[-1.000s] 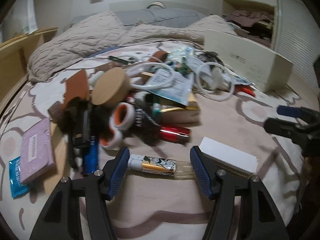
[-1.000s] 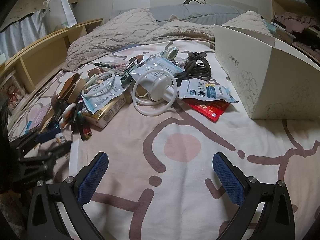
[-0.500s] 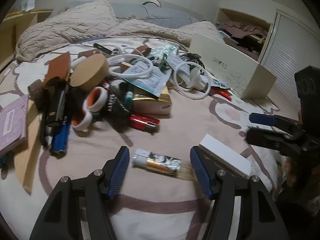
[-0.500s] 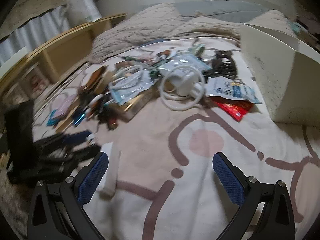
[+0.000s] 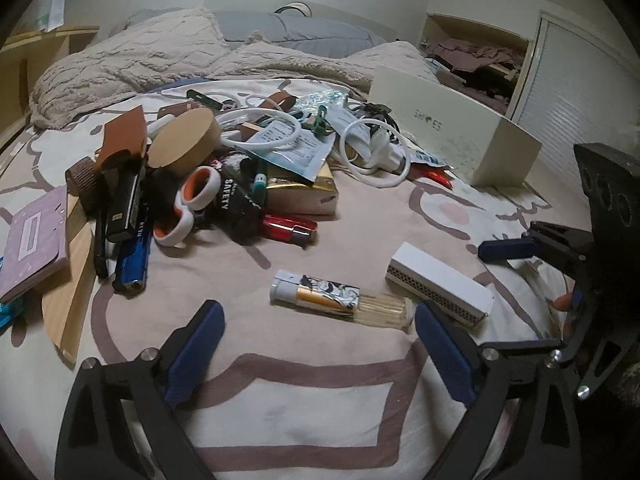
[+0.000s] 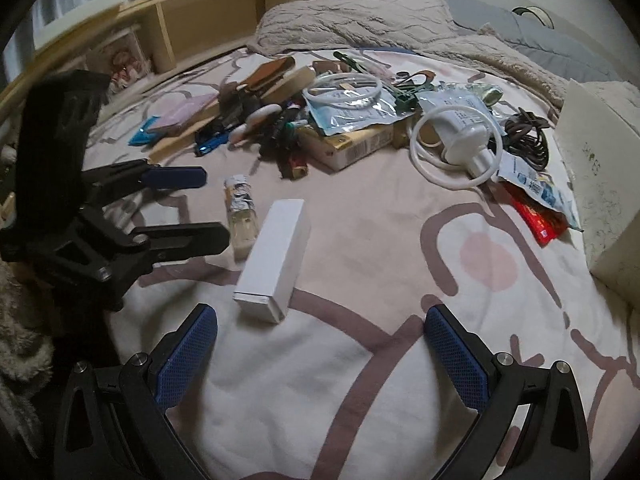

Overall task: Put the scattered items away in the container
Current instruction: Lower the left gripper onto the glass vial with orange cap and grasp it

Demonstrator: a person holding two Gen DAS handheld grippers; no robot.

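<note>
A patterned lighter (image 5: 340, 298) lies on the bed sheet just ahead of my left gripper (image 5: 320, 344). Its jaws are opening wide and nothing sits between the pads. Right of the lighter rests a slim white box (image 5: 436, 284). The right wrist view has the same white box (image 6: 276, 256) ahead and left of my right gripper (image 6: 322, 360), which is open and empty. The lighter (image 6: 240, 212) lies by the left gripper (image 6: 192, 208) there. The cream shoe box (image 5: 452, 132) stands at the right; its wall (image 6: 600, 184) fills that view's right edge.
A heap of clutter (image 5: 224, 184) covers the middle of the bed: tape rolls, a round wooden lid, a gold box, white cables, packets, a red lighter (image 5: 290, 229). A pink notebook (image 5: 34, 236) lies left. Rumpled blanket (image 5: 132, 64) at the back; wooden shelf (image 6: 192, 20) beside the bed.
My left gripper's jaws have spread far apart, and the lighter that lay between the pads now lies free ahead of them. The right gripper has swung left towards the white box.
</note>
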